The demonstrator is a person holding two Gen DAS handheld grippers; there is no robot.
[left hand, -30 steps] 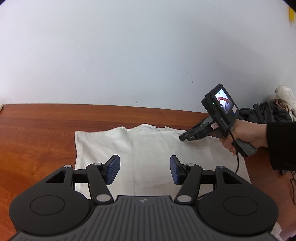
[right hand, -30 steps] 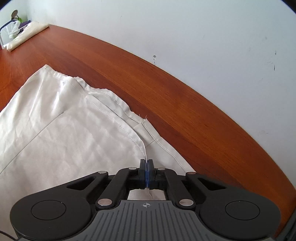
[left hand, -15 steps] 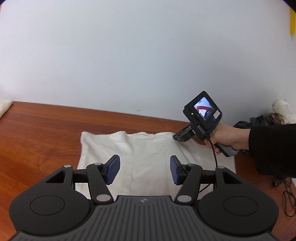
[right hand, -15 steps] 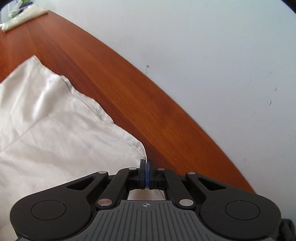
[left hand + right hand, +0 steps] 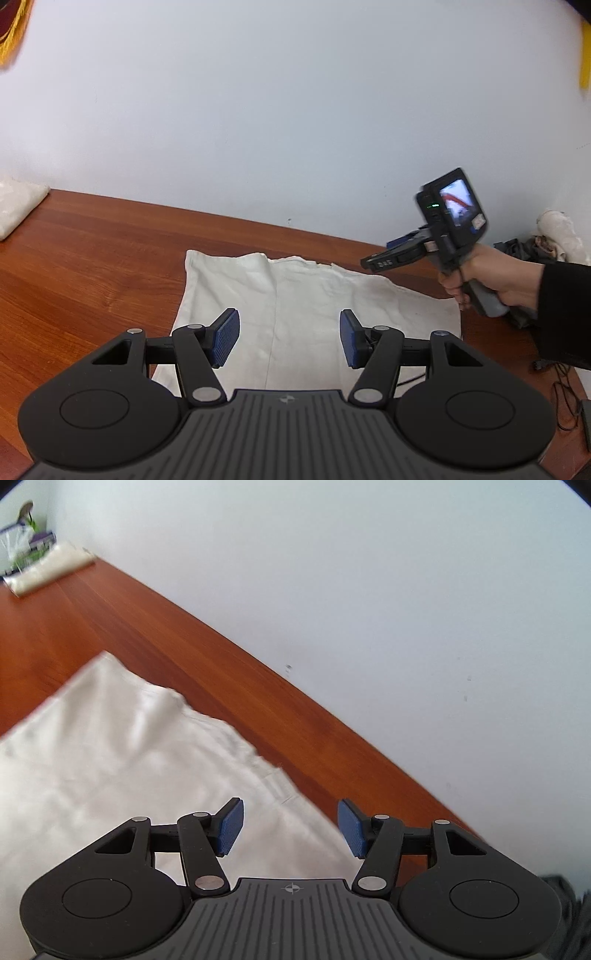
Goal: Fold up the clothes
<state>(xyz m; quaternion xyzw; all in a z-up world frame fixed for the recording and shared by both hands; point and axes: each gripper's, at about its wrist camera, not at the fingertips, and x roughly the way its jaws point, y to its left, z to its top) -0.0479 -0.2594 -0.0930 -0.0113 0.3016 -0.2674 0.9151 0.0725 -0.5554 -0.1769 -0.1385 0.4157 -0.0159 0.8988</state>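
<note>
A cream-white cloth [image 5: 306, 314] lies folded flat on the brown wooden table [image 5: 92, 266]; the right wrist view shows its far right part [image 5: 110, 760]. My left gripper [image 5: 289, 339] hovers open above the cloth's near half, nothing between its blue pads. My right gripper [image 5: 290, 825] is above the cloth's right corner with its jaws opening, and nothing is between them. In the left wrist view the right gripper [image 5: 380, 258] hangs in the air over the cloth's far right edge, held by a hand [image 5: 491, 280] in a dark sleeve.
A pale folded bundle [image 5: 14, 206] lies at the table's far left, also seen as a rolled bundle [image 5: 51, 568] beside a plastic bag [image 5: 22, 542]. Dark and pale clothes [image 5: 546, 236] are heaped at the far right. Cables [image 5: 565, 391] lie at the right edge. A white wall backs the table.
My right gripper let go of the cloth's corner, opened and rose away from the table. The cloth corner now lies flat. My left gripper drew back and up, still open.
</note>
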